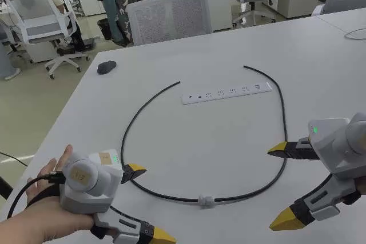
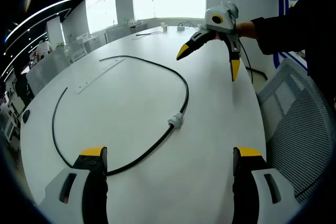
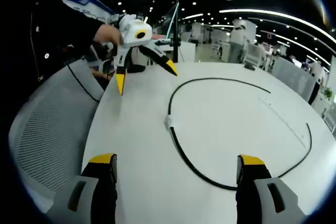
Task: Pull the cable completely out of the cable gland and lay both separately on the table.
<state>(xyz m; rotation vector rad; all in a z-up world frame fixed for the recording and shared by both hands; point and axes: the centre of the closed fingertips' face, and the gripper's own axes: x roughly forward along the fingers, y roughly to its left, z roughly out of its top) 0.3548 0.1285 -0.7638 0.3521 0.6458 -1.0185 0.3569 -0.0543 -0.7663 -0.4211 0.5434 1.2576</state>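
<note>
Both claws are held wide open over the table (image 1: pixel 240 44), and nothing is gripped in them. One, the left claw (image 1: pixel 153 204), is held by the near left corner; the right claw (image 1: pixel 275 186) is held further along the near edge. A black cable (image 1: pixel 137 112) is laid in a big loop on the table. The gland (image 1: pixel 206 201) is seen near the near edge, between the claws, with the cable run through it. A power strip (image 1: pixel 220 92) is laid between the cable's two ends, and a mouse (image 1: pixel 106 67) by the left edge.
</note>
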